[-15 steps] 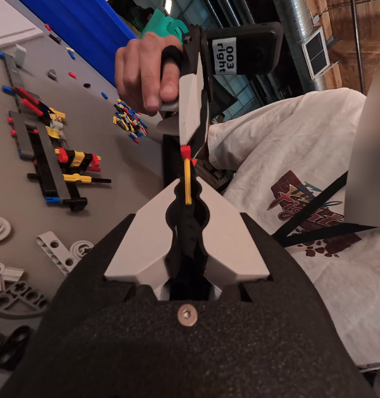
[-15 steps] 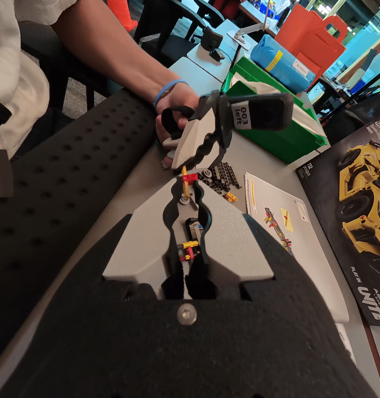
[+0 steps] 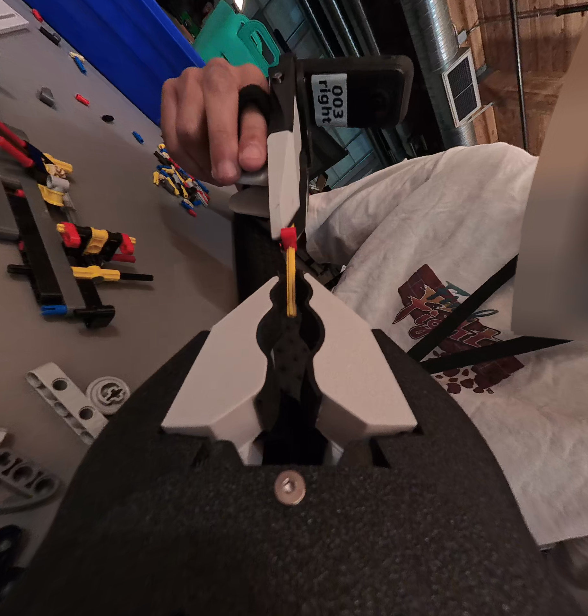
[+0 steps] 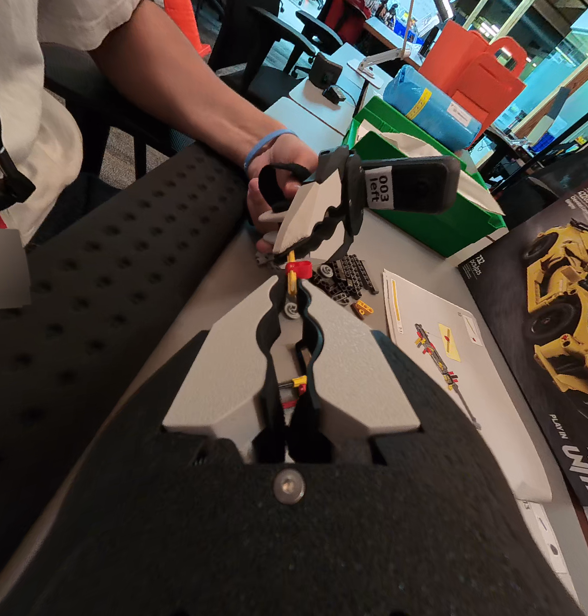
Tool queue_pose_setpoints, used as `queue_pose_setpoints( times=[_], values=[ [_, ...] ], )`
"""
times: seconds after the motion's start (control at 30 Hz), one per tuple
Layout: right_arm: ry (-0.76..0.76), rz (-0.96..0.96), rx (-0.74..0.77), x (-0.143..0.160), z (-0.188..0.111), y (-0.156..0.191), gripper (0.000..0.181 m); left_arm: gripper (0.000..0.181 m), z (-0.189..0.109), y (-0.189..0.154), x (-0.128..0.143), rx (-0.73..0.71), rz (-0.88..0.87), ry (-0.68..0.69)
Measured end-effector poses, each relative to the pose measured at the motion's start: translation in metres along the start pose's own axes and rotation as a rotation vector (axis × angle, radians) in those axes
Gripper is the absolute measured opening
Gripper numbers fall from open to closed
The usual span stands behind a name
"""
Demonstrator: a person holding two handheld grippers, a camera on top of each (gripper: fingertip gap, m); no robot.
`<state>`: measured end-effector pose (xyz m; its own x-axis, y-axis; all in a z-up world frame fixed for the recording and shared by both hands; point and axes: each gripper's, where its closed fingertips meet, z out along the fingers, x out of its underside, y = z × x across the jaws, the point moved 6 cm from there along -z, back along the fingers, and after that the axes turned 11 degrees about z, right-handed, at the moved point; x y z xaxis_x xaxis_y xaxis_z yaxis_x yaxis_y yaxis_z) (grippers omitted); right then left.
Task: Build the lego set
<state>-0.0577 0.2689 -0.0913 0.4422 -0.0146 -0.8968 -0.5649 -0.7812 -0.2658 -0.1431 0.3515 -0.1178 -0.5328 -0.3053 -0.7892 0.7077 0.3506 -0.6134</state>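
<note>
A yellow axle (image 3: pixel 291 293) with a red connector (image 3: pixel 288 237) on it is held in the air between both grippers. My left gripper (image 3: pixel 291 280) is shut on one end of the axle. My right gripper (image 4: pixel 290 283) is shut on the other end, just behind the red connector (image 4: pixel 299 269). The grippers face each other tip to tip: the right gripper (image 3: pixel 287 230) shows in the left wrist view and the left gripper (image 4: pixel 284 253) in the right wrist view. A partly built black, grey, yellow and red frame (image 3: pixel 42 253) lies on the table.
On the grey table lie a pile of small pins (image 3: pixel 182 183), grey beams and discs (image 3: pixel 66 400), black beams (image 4: pixel 346 276), an open instruction booklet (image 4: pixel 436 350) and the set's box (image 4: pixel 552 316). A green bin (image 4: pixel 419 216) and a blue bin (image 3: pixel 136 43) stand behind. A black perforated pad (image 4: pixel 119 283) runs along the table's edge. My left and right fingertips are right by each other.
Both grippers keep their hold on the axle and have shifted only slightly. The red connector sits at the same place between the tips.
</note>
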Motion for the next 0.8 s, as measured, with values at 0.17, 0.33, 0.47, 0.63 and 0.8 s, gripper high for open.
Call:
queue_pose_setpoints(
  times=[0.17,0.33,0.47,0.63,0.8],
  values=[
    [0.025,0.0,0.01,0.003,0.001,-0.001,0.003,0.003,-0.002,0.004,-0.001,-0.022,-0.026,-0.01],
    [0.165,-0.051,0.103,0.013,0.006,-0.006,0.002,0.003,-0.005,0.011,-0.001,-0.148,0.005,-0.011],
    [0.327,-0.15,0.215,0.02,0.013,-0.007,0.002,0.003,-0.005,0.016,0.0,-0.287,0.087,0.022],
    [0.419,-0.183,0.253,0.028,0.021,-0.005,0.002,0.003,-0.003,0.02,0.004,-0.38,0.14,0.079],
    [0.483,-0.202,0.266,0.034,0.028,-0.004,0.001,0.003,0.0,0.023,0.008,-0.443,0.175,0.135]
  ],
)
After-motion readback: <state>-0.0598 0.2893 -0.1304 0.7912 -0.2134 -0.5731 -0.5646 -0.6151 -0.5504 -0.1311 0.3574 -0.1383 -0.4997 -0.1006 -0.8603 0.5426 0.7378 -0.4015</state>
